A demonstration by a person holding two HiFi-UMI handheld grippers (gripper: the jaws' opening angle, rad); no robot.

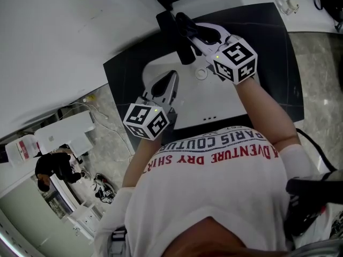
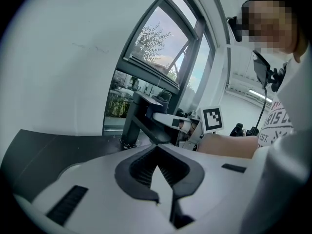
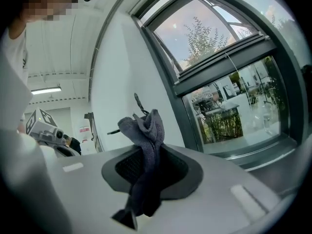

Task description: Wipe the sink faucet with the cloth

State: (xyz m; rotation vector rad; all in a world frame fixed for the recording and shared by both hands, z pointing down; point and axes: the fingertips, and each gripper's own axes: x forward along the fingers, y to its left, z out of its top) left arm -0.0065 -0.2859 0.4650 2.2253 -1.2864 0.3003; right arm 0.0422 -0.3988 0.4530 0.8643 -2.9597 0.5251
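Observation:
The black faucet (image 1: pixel 181 43) stands at the back of the white sink (image 1: pixel 225 103), and it also shows as a dark square column (image 2: pixel 137 120) in the left gripper view. My right gripper (image 1: pixel 188 30) is up against the faucet's top, shut on a grey cloth (image 3: pixel 145 130) that bunches out past its jaws (image 3: pixel 146 152). In the head view the cloth merges with the dark faucet. My left gripper (image 1: pixel 169 82) hovers over the basin's left side, short of the faucet, with its jaws (image 2: pixel 157 152) closed together and nothing between them.
The sink sits in a dark countertop (image 1: pixel 281 63) below a white wall (image 1: pixel 59 36). A round drain (image 1: pixel 201 74) lies in the basin. A window (image 3: pixel 229 82) rises behind the faucet. Boxes and a white bottle (image 1: pixel 21 149) clutter the floor at the left.

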